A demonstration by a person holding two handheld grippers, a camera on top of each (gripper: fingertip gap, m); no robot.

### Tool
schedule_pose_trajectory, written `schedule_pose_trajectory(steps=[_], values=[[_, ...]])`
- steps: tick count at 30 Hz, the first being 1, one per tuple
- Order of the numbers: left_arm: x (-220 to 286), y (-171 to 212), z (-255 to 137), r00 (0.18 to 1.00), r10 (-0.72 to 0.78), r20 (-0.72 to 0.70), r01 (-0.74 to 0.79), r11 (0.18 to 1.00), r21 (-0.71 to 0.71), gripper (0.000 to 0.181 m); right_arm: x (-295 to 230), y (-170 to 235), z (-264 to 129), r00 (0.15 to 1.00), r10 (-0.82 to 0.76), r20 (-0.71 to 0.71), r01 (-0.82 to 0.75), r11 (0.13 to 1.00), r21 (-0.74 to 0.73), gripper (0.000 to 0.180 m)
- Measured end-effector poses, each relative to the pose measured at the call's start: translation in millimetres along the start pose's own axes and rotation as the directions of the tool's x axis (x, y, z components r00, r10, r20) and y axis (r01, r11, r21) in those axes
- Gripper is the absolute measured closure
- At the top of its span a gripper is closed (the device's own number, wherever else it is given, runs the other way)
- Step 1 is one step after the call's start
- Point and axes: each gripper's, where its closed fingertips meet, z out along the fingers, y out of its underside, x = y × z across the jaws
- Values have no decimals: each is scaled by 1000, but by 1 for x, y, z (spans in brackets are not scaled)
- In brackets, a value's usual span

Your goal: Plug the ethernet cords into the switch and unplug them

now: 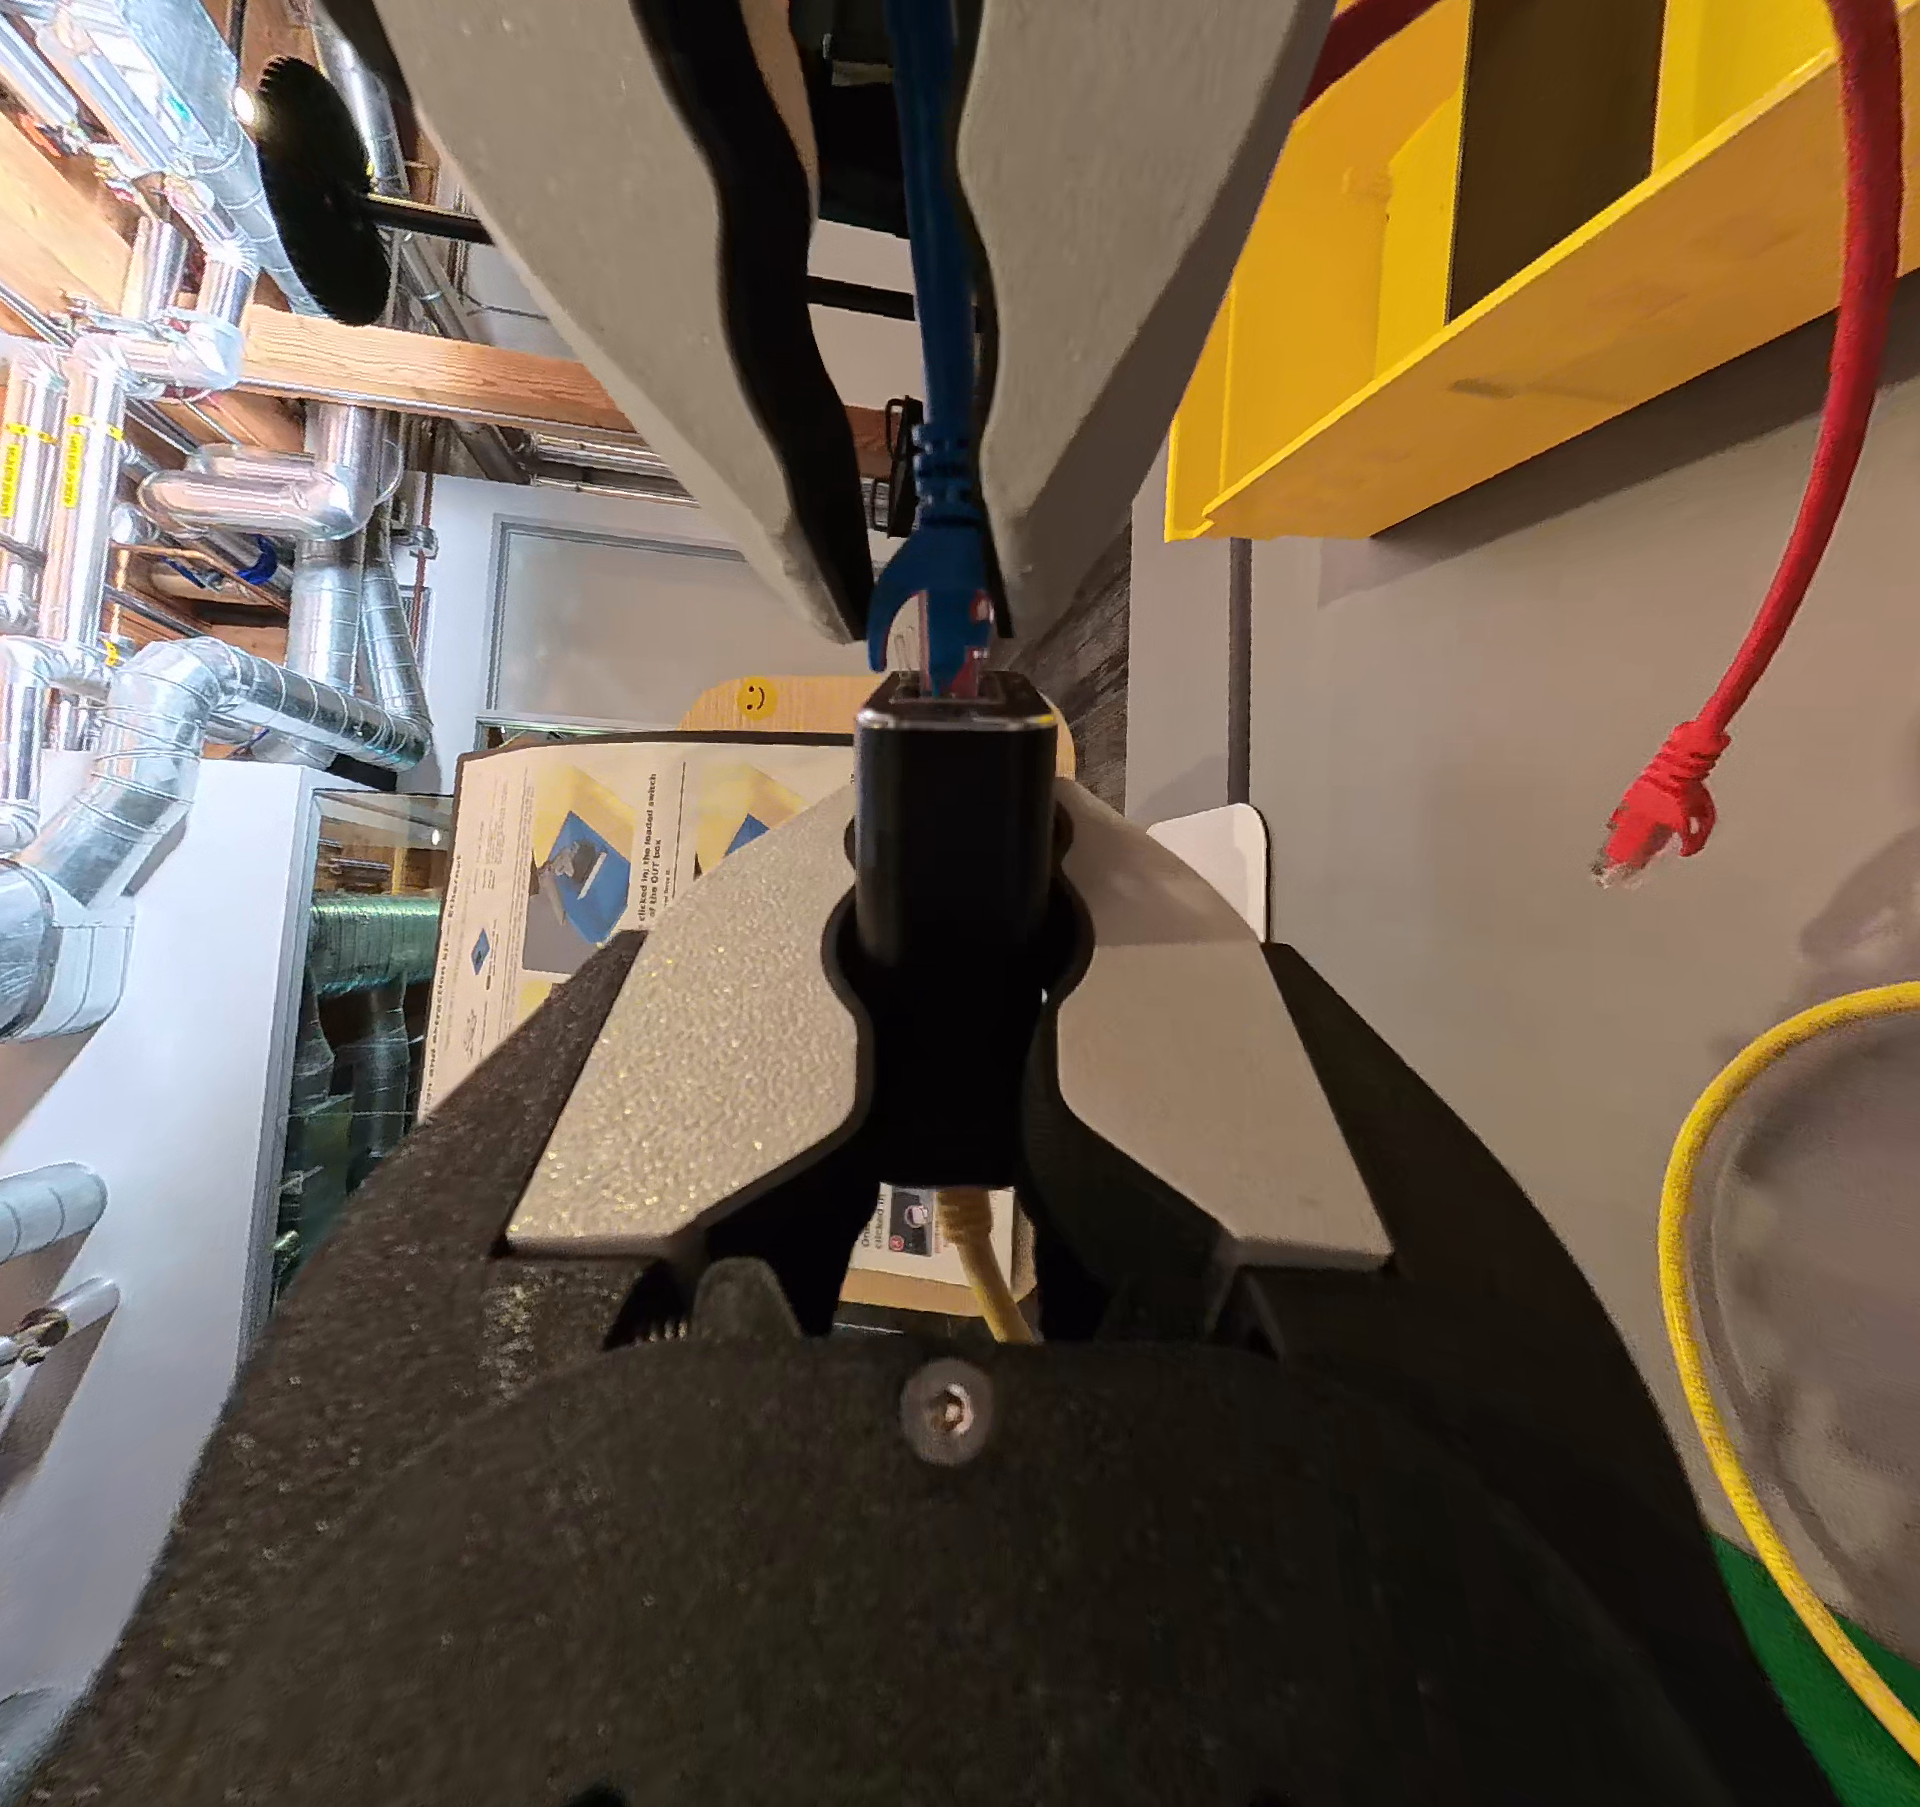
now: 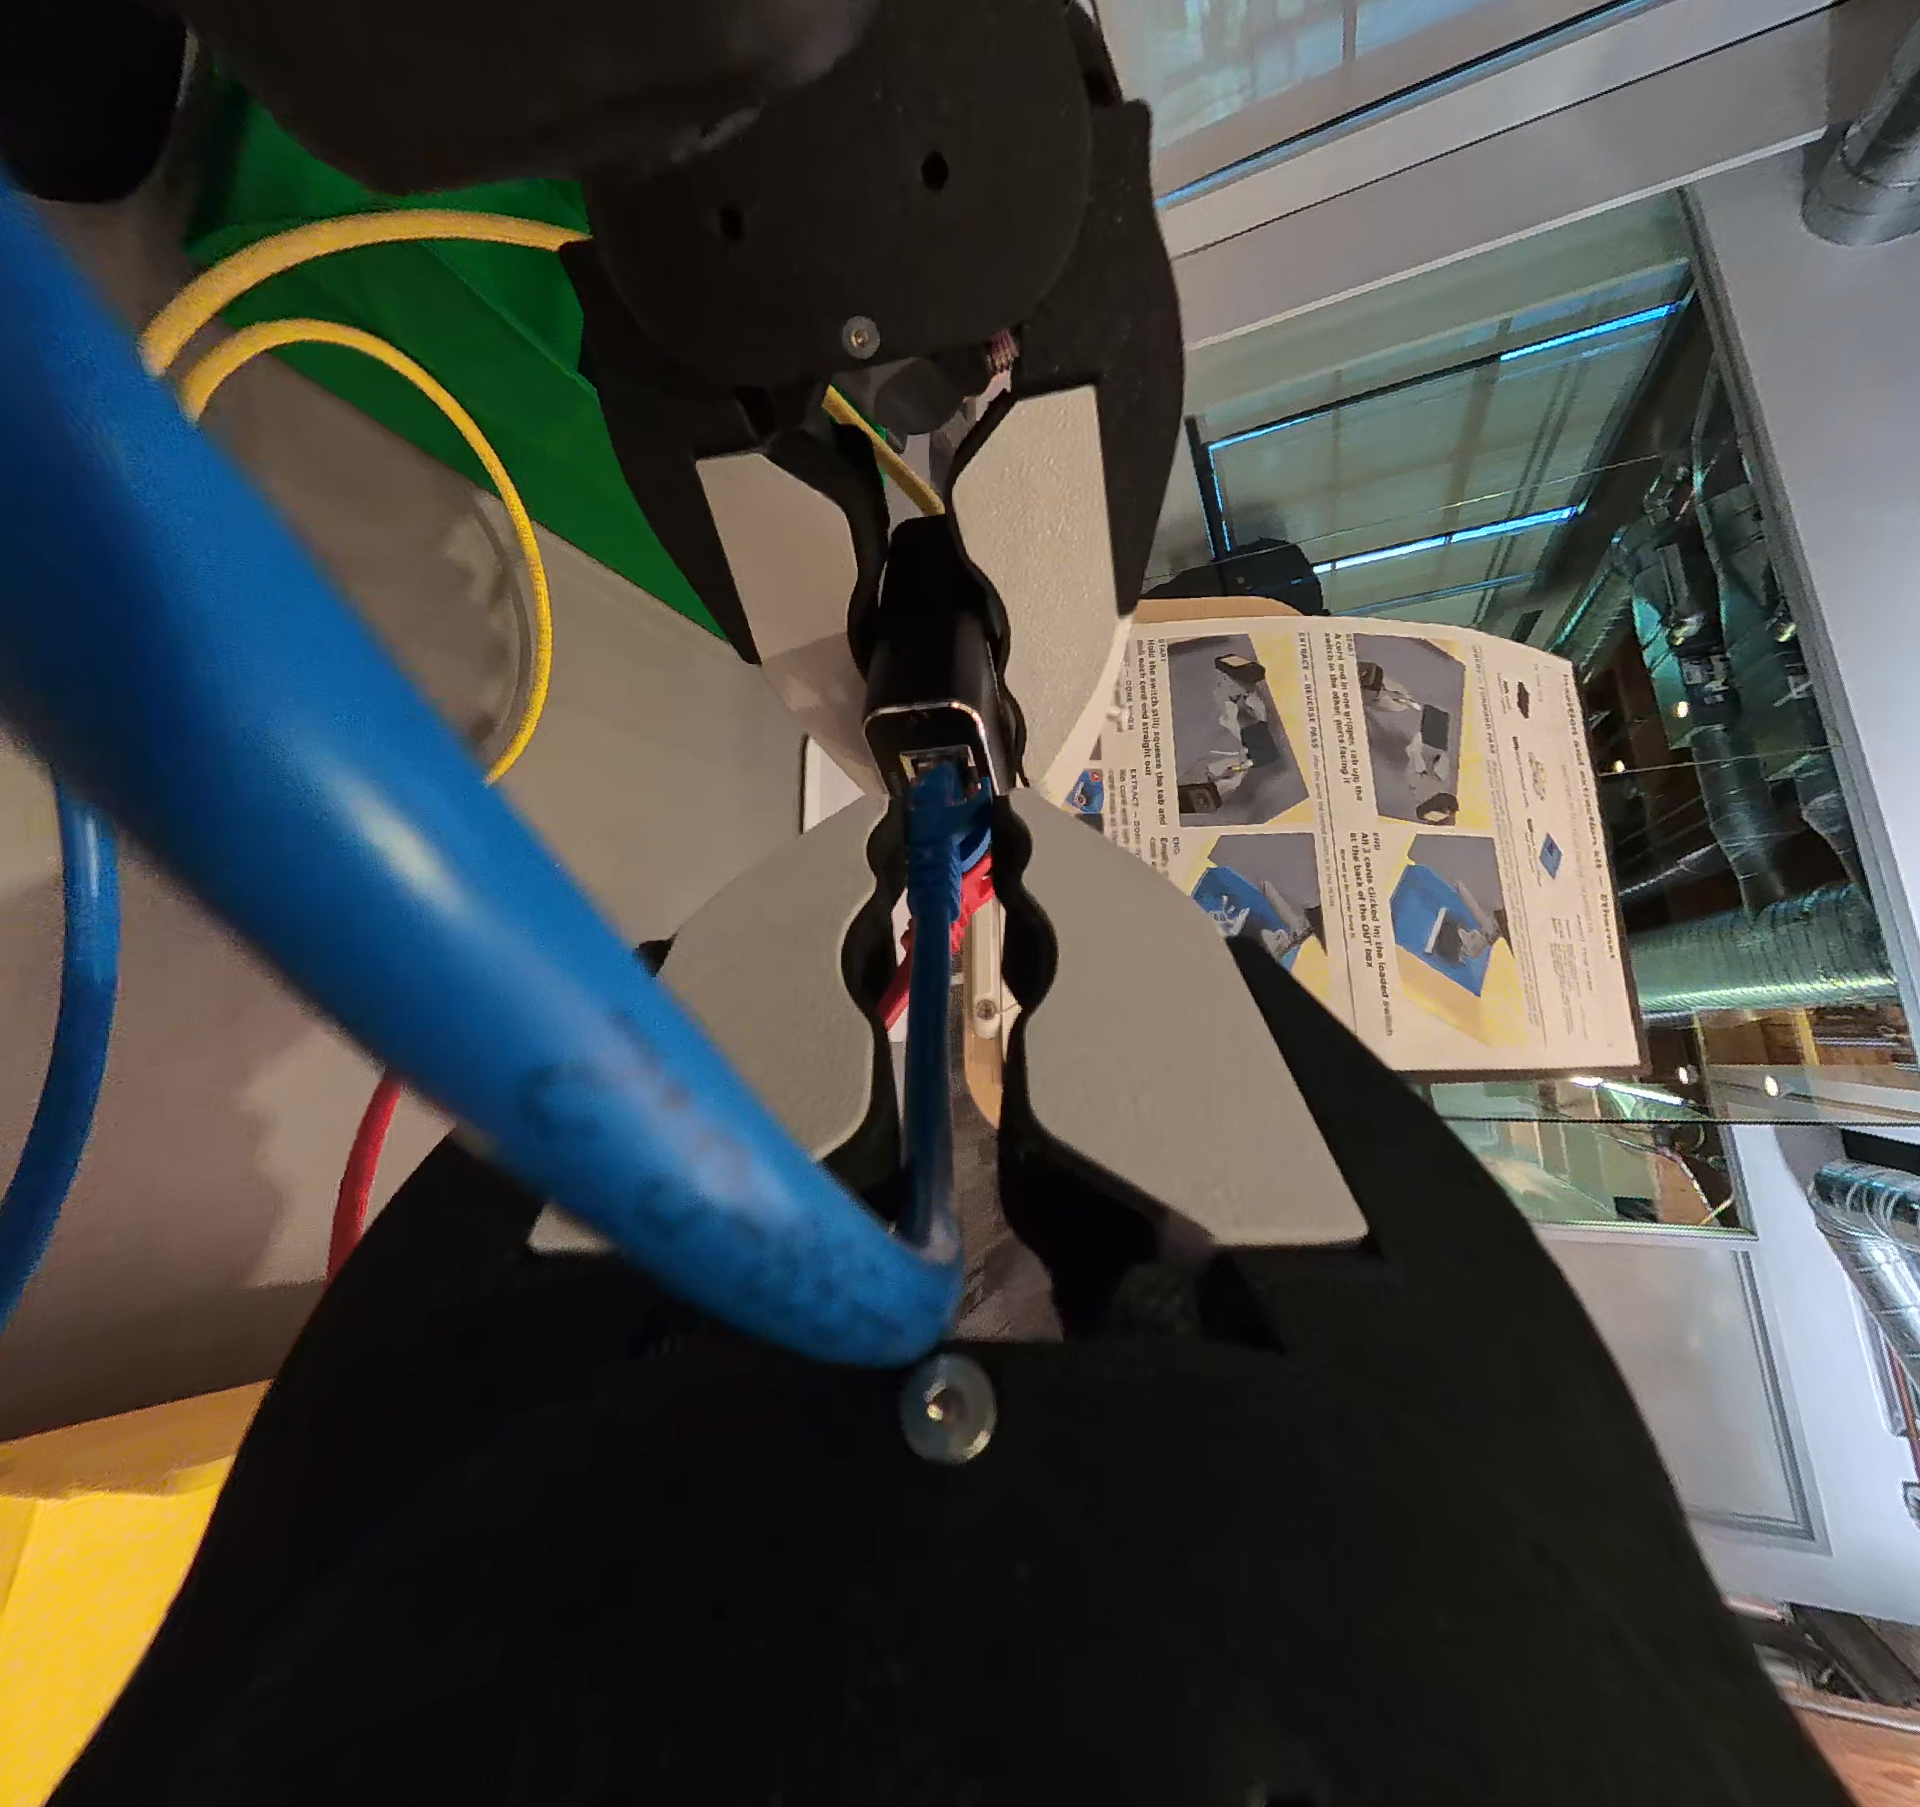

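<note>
My left gripper (image 1: pixel 956 822) is shut on the small black switch (image 1: pixel 956 853) and holds it in the air with an open port facing away. My right gripper (image 2: pixel 945 822) is shut on the blue ethernet cord (image 2: pixel 930 936) just behind its plug (image 2: pixel 940 786). The plug's tip sits in the mouth of the switch (image 2: pixel 920 635); I cannot tell how deep. In the left wrist view the right gripper (image 1: pixel 930 625) comes in from the top with the blue plug (image 1: pixel 935 594). A yellow cord (image 1: pixel 982 1269) leaves the switch's near end. A red cord's plug (image 1: pixel 1662 812) hangs free at the right.
A yellow open box (image 1: pixel 1455 251) stands on the grey table (image 1: pixel 1507 718). A printed instruction sheet (image 2: pixel 1382 843) stands upright behind the switch. The yellow cord loops (image 2: pixel 520 562) over a green area (image 2: pixel 416 323). A thick blue cord loop (image 2: pixel 312 770) crosses close to the right camera. Tip to tip, the grippers are about 5 cm apart.
</note>
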Motion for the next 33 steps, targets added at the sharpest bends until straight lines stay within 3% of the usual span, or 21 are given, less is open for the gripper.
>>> schedule_pose_trajectory(steps=[11, 16, 20, 22, 29, 33], values=[[-17, 9, 15, 982, -48, 180, 57, 997, -43, 153, 9, 1, 9, 998, 52, -46, -55, 997, -57, 164], [-21, 19, 16, 977, -102, 187, 106, 994, -13, 153, 11, -10, 10, 996, 5, -84, -7, 1000, -29, 169], [-25, 14, 6, 979, -92, 184, 82, 995, 63, 154, 20, -6, -1, 975, -145, -171, 130, 987, -95, 156], [-19, 9, 5, 987, -96, 125, 87, 993, 74, 154, 17, -9, -3, 980, -125, -156, 116, 991, -62, 153], [-33, 10, -7, 974, -166, 155, 144, 979, 141, 154, 29, -13, -28, 965, -131, -229, 125, 991, -43, 155], [-35, 6, -13, 973, -181, 142, 153, 970, 192, 154, 30, -26, -40, 971, -74, -229, 87, 995, 48, 153]])
